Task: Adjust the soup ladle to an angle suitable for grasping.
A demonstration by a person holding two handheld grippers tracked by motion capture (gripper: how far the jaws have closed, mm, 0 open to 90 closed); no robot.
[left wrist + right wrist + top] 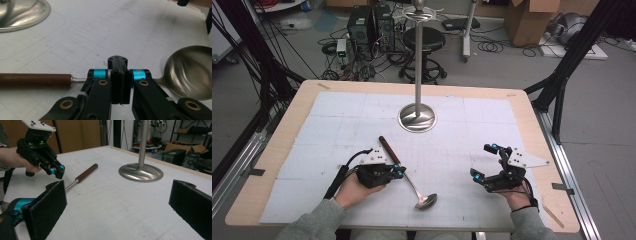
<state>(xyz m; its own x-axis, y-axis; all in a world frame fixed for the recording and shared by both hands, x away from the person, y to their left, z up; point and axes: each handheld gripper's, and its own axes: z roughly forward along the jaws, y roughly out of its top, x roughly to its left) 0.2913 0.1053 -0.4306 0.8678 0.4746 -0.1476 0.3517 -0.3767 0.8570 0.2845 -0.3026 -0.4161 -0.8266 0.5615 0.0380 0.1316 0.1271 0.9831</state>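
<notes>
Nearest the high camera, two grey-sleeved forearms come in from the bottom edge, each hand holding a gripper over the white gridded mat. At the left, the left gripper has its jaws pressed together directly over the thin metal shaft of a ladle; whether the shaft is pinched between them cannot be told. Its own view shows the ladle's brown wooden handle to one side of the jaws and the steel bowl to the other, lying on the mat. Well apart from the ladle, the right gripper has its jaws spread wide and empty. Beyond both stands a steel pole stand on its round base.
</notes>
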